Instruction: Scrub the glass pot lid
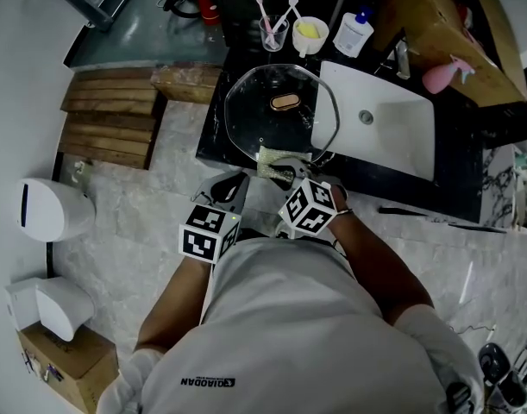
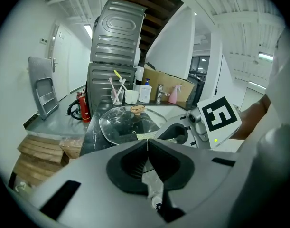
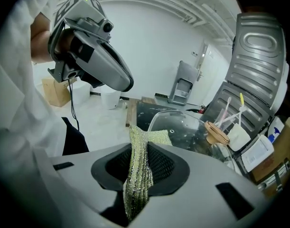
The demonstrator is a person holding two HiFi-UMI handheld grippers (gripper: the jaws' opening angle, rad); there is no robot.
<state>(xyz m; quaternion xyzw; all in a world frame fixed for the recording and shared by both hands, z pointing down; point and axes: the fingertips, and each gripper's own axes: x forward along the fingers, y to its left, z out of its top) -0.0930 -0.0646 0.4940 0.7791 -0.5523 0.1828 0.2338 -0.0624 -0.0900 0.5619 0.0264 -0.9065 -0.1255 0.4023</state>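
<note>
While the round clear glass pot lid (image 1: 254, 123) lies flat on the black stone counter (image 1: 213, 136), left of the white rectangular sink (image 1: 401, 128), the right gripper (image 3: 139, 148) is clamped on a glittery yellow-green scrubbing cloth (image 3: 136, 175) at the lid's near rim. Just left of it, the left gripper (image 2: 147, 144) has its jaws pressed together on nothing.
</note>
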